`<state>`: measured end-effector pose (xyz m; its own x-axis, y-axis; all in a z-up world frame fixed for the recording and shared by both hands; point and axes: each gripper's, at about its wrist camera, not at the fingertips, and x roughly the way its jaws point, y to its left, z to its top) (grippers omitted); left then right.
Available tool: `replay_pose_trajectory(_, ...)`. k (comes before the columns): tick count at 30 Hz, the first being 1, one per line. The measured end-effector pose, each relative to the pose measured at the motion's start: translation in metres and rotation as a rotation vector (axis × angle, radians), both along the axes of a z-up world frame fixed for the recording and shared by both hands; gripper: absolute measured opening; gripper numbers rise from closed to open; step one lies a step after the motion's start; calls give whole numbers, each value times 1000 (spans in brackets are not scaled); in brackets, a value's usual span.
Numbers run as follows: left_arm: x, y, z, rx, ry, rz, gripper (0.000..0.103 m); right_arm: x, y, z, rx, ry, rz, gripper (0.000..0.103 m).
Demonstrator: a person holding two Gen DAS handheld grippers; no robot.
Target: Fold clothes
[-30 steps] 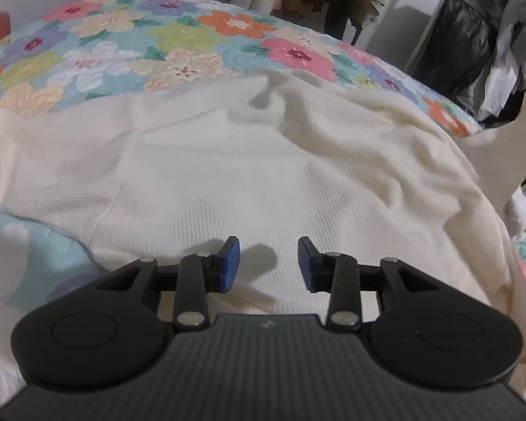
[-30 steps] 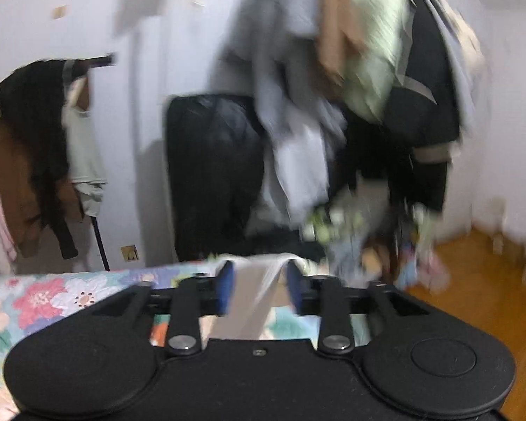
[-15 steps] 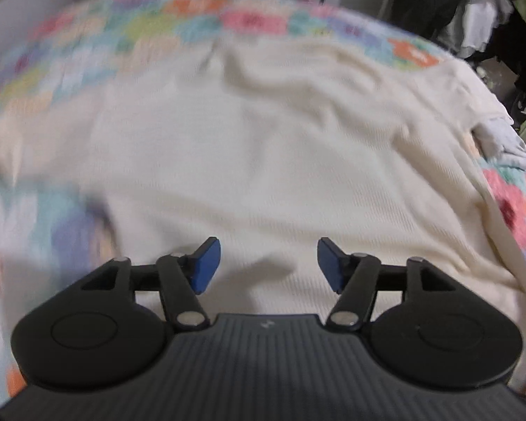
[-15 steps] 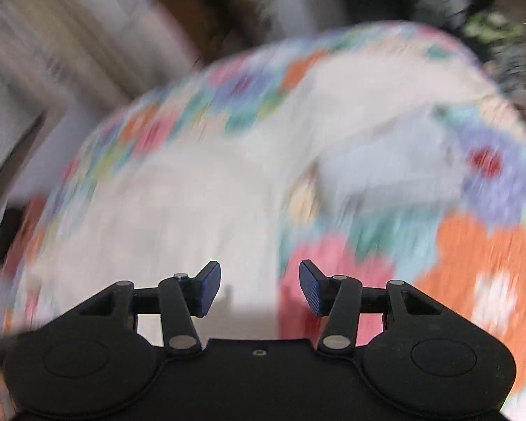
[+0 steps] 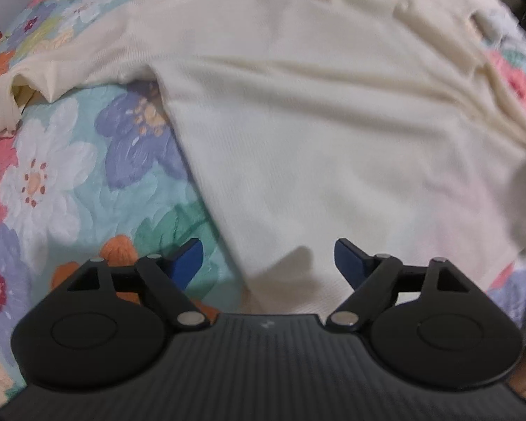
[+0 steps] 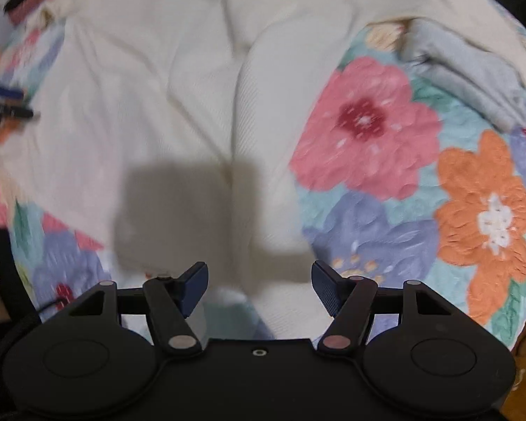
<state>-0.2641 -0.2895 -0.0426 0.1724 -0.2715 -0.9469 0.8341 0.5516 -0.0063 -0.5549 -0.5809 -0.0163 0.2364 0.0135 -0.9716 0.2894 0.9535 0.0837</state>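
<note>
While both sets of jaws stand spread with nothing between them, the cream ribbed knit garment (image 5: 333, 112) lies flat and unfolded.

Left gripper (image 5: 268, 258): blue pads have just been opening; they straddle the garment's lower left corner, hovering above it, no cloth pinched. Right gripper (image 6: 259, 286): jaws likewise have just been opening, empty, over the lower right hem, its shadow falling on the fabric. The garment is spread over the quilted floral bedspread (image 5: 52, 182), one sleeve (image 5: 52, 73) stretched out to the left, body mostly smooth with a long crease up the middle in the right wrist view. A crumpled grey cloth (image 6: 463, 73) sits by the garment's right edge. Judgement: laying-out looks finished; no fold made yet. Hem corners appear next to be gripped; all folding remains.
</note>
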Motion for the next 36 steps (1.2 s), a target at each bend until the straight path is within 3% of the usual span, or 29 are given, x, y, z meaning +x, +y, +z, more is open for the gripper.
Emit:
replay_pose_trajectory(2, -1, -2, -9, 6, 45, 3, 83, 2, 9, -7, -32, 33, 42, 71)
replay_pose_trajectory(5, -1, -1, -26, -3, 173, 47, 95, 7, 22, -18, -112, 72, 97, 71)
replay_pose_trajectory(6, -4, -1, -30, 0, 172, 47, 98, 9, 25, -22, -135, 86, 113, 71)
replay_pose_trajectory(8, -15, -3, -36, 1, 119, 4, 93, 13, 27, -30, -168, 92, 129, 71)
replay_pose_trajectory(10, -33, -6, -35, -12, 29, -93, 72, 19, 25, -38, -191, 94, 126, 68)
replay_pose_trajectory(11, -40, -6, -31, -27, 19, -127, 51, 22, 22, -40, -197, 82, 107, 56)
replay_pose_trajectory(12, -47, -7, -25, -44, 18, -158, 11, 26, 18, -40, -199, 55, 79, 44)
replay_pose_trajectory(13, -50, -5, -18, -67, 28, -160, 8, 29, 14, -38, -176, 40, 62, 21)
replay_pose_trajectory(14, -51, -4, -9, -92, 40, -156, 7, 29, 12, -32, -161, 21, 42, 12)
replay_pose_trajectory(16, -49, 1, 10, -154, 62, -140, 7, 29, 7, -19, -130, -18, 3, 9)
replay_pose_trajectory(17, -42, 9, 27, -224, 103, -110, 7, 24, 4, -5, -87, -69, -28, 9)
replay_pose_trajectory(21, -2, 66, 99, -584, 319, 42, 7, -24, -19, 82, 341, -446, -213, 10)
replay_pose_trajectory(23, 9, 98, 117, -683, 370, 107, 7, -57, -20, 114, 520, -630, -262, 10)
replay_pose_trajectory(25, 16, 115, 110, -657, 386, 163, 7, -84, -30, 121, 597, -716, -310, 10)
replay_pose_trajectory(26, 19, 123, 106, -640, 393, 192, 7, -90, -36, 110, 591, -690, -363, 10)
replay_pose_trajectory(28, 18, 117, 81, -521, 395, 212, 8, -96, -44, 83, 554, -596, -465, 10)
replay_pose_trajectory(32, -1, 91, 43, -312, 316, 180, 8, -78, -37, 13, 356, -256, -572, 11)
replay_pose_trajectory(34, -11, 79, 40, -272, 265, 142, 8, -63, -27, 10, 238, -178, -522, 14)
replay_pose_trajectory(36, -15, 73, 42, -243, 220, 117, 8, -53, -14, 23, 92, -157, -435, 17)
